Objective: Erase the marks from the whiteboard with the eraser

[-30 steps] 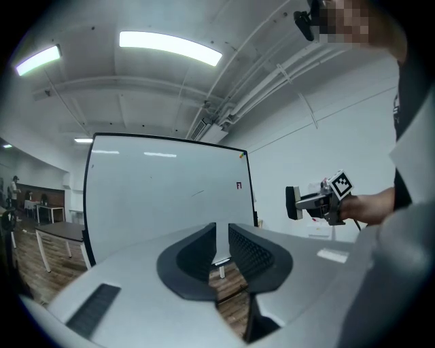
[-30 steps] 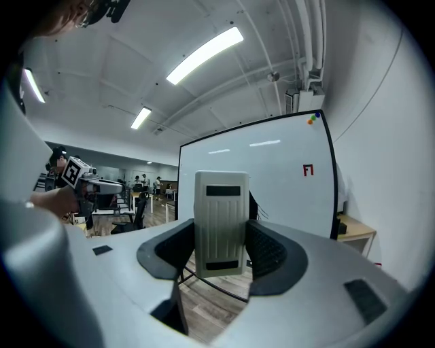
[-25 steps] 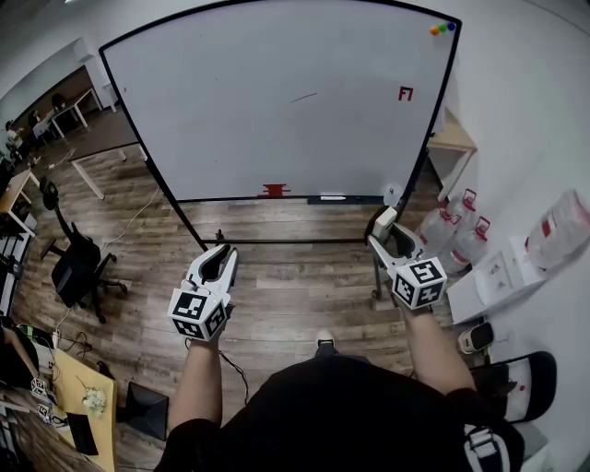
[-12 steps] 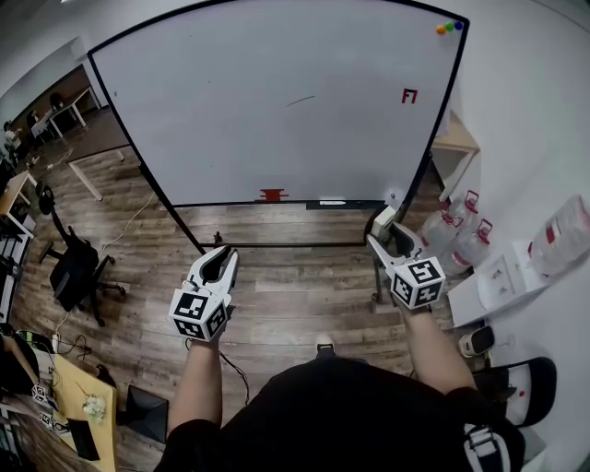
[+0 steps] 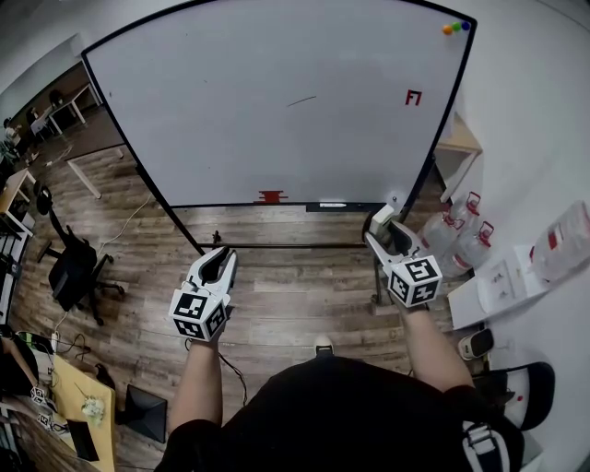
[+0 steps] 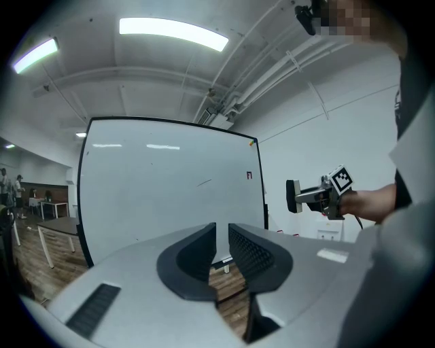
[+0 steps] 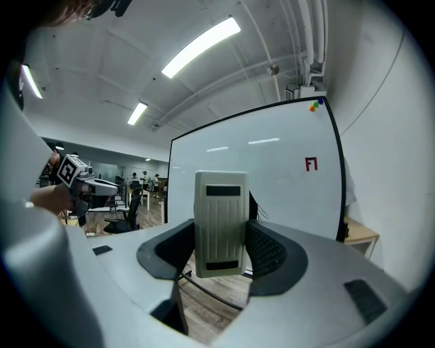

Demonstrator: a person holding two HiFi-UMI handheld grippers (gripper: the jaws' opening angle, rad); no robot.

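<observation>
The big whiteboard point(image 5: 277, 101) stands ahead on its frame. It carries a small red mark point(image 5: 413, 97) at the upper right and a thin dark stroke point(image 5: 301, 100) near the middle. My right gripper point(image 5: 381, 230) is held out short of the board's lower right corner, shut on the pale grey eraser point(image 7: 219, 224), which stands upright between the jaws. My left gripper point(image 5: 219, 263) hangs lower left with its jaws drawn together on nothing. In the left gripper view the board point(image 6: 170, 183) fills the middle and the eraser point(image 6: 293, 196) shows at the right.
A red item point(image 5: 273, 194) and a marker point(image 5: 333, 204) lie on the board's tray. Coloured magnets point(image 5: 454, 28) sit at its top right corner. Water bottles point(image 5: 466, 241), a small wooden table point(image 5: 458, 141) and white boxes point(image 5: 502, 274) crowd the right; an office chair point(image 5: 74, 267) stands left.
The board has grown slightly in view as I edge toward it. Both grippers keep their pose; the right one has shifted a little left with the eraser.
</observation>
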